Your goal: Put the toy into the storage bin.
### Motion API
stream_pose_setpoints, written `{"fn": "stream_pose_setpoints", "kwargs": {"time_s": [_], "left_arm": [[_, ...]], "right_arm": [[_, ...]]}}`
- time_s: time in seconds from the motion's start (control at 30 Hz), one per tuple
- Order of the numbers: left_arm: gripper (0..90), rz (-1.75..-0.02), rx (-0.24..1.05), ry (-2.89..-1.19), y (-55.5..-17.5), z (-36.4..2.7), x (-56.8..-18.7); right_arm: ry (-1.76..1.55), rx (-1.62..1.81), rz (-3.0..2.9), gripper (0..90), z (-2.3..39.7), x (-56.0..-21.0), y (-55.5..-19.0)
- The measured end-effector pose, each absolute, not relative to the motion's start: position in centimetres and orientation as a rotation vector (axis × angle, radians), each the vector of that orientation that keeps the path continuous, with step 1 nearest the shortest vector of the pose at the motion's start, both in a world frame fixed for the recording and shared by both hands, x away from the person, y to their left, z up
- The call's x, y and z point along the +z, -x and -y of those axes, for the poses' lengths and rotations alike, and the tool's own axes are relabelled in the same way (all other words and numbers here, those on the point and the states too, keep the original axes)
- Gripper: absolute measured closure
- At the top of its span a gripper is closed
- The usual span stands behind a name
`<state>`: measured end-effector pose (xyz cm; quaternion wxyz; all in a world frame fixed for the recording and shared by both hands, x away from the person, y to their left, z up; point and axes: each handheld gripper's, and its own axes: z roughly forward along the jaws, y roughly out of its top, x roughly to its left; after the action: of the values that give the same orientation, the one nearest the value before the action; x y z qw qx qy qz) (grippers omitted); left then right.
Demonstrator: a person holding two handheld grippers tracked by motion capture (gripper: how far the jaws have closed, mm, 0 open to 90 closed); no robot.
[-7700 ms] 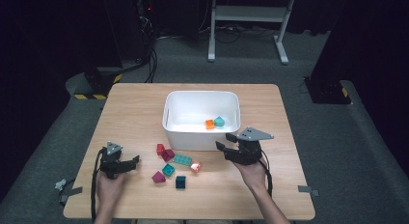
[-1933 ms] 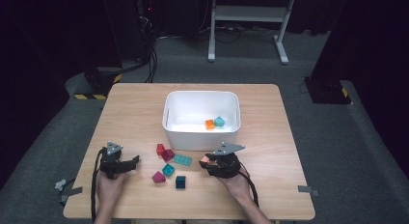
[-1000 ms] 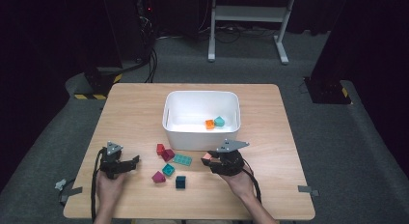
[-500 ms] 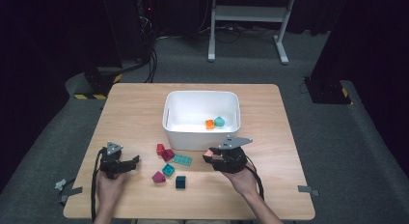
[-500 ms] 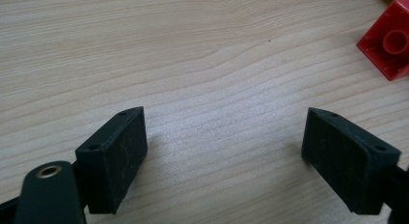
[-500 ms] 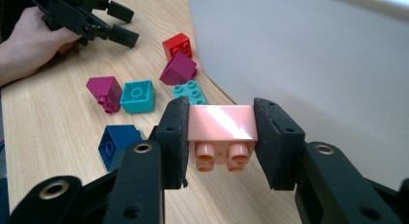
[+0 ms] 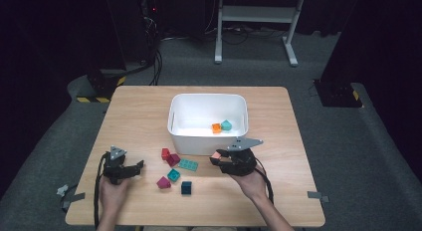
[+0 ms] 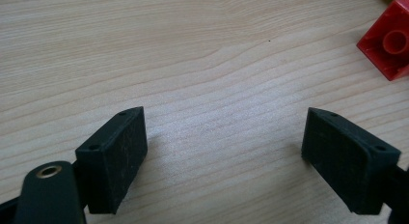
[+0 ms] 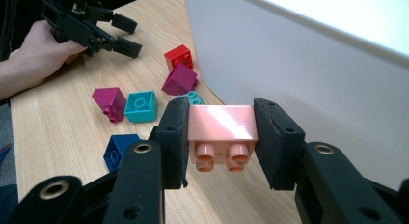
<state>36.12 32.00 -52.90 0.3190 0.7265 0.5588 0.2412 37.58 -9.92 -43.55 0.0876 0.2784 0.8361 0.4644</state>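
Near the table's (image 7: pixel 149 106) left front corner, the left gripper (image 7: pixel 133 169) rests low over bare wood with its jaws wide apart and nothing between them; open tabletop stretches from it to the left edge and back toward the far edge. To its right lies a loose cluster of bricks: a red brick (image 7: pixel 165 153) and a magenta brick (image 7: pixel 173 160) just before the white bin (image 7: pixel 207 141), a teal plate (image 7: pixel 188 165), a second magenta brick (image 7: pixel 163 182), a teal brick (image 7: pixel 174 174) and a dark blue brick (image 7: pixel 186 187). Further right, the right gripper (image 9: pixel 221 132) is clamped on a pink brick (image 9: pixel 221 130), studs downward, held off the table just beside the bin's near wall and below its rim. Inside the bin sit an orange brick (image 7: pixel 216 128) and a teal block (image 7: pixel 226 125). Right of the bin, the wood is free to the edge.
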Motion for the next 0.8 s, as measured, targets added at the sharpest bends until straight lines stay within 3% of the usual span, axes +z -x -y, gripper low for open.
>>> {"fn": "stream_pose_setpoints", "kwargs": {"time_s": [0.8], "left_arm": [[16.4,-1.469,0.634,-1.91,-36.1,-32.0,-52.9]], "right_arm": [[-0.819,1.446,-2.446,58.8,11.2,-40.3,-38.2]]}}
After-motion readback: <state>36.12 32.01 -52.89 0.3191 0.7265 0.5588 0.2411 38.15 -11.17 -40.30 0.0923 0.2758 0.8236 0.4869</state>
